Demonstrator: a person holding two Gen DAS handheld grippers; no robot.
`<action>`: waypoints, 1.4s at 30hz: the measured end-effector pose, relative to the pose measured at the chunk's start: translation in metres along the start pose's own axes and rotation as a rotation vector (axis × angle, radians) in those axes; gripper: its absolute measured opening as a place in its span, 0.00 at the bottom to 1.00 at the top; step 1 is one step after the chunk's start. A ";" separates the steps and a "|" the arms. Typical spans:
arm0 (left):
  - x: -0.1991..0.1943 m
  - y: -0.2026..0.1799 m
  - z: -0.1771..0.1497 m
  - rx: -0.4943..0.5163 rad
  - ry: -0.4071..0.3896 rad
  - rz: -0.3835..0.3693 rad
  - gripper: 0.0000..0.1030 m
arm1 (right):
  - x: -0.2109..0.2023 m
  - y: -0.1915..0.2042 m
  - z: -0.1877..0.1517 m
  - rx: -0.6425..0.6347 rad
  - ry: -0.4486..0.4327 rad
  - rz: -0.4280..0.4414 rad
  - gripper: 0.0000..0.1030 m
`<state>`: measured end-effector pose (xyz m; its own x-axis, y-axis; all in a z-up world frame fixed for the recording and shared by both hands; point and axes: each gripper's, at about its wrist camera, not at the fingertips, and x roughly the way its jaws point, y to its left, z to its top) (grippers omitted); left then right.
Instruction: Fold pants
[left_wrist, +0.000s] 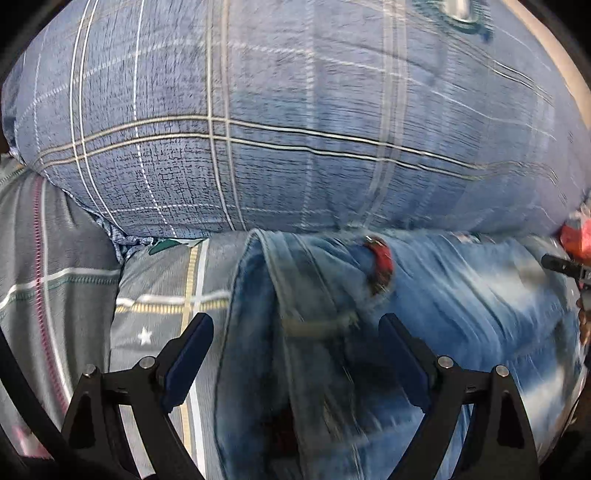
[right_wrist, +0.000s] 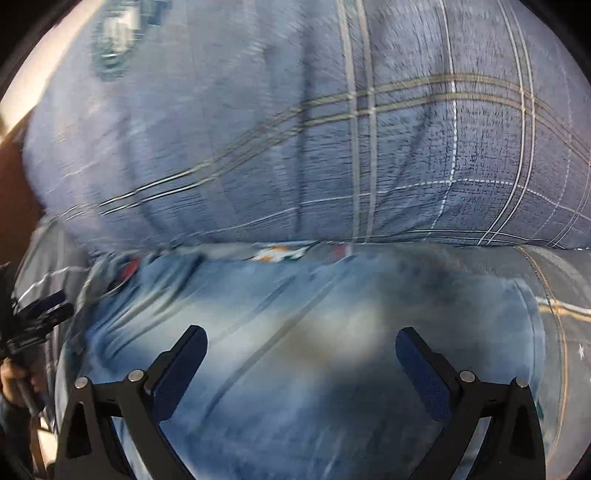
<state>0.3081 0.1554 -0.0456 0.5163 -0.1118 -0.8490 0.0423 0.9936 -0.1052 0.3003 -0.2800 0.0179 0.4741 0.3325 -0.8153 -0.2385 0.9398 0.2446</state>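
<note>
The jeans (left_wrist: 424, 302) lie spread on a grey plaid bedsheet (left_wrist: 162, 295), their far edge pushed up against a big blue plaid pillow (left_wrist: 295, 122) at the head of the bed; a red tab (left_wrist: 382, 260) marks the denim near that edge, and a thick folded seam runs down toward the left camera. Both views are smeared with motion blur, so fine creases are hard to read. The left gripper (left_wrist: 297, 354) hangs just above the folded seam with its 2 fingers spread wide and nothing between them. The right gripper (right_wrist: 301, 365) is likewise spread and empty, hovering over a broad flat stretch of the jeans (right_wrist: 295, 332), with the other tool visible at the far left edge of its view. The likely trouble from here: closing on only the top layer of denim, so the fold drags unevenly, or pinching the bedsheet along with the cloth at the jeans' left edge, where sheet and denim lie touching. The pillow crowding the far edge could also catch a lifted fold.
</note>
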 end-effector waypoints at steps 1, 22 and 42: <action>0.007 0.005 0.005 -0.014 0.009 0.000 0.88 | 0.007 -0.005 0.004 0.013 0.004 -0.011 1.00; 0.091 0.018 0.043 -0.057 0.123 0.025 0.64 | 0.078 -0.044 0.037 0.080 0.108 -0.108 0.96; -0.029 0.018 0.048 -0.096 -0.042 -0.068 0.13 | 0.023 0.018 0.060 -0.117 -0.120 -0.139 0.09</action>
<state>0.3347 0.1779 0.0022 0.5507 -0.1757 -0.8160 -0.0027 0.9772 -0.2123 0.3574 -0.2503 0.0350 0.6051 0.2140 -0.7669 -0.2571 0.9641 0.0663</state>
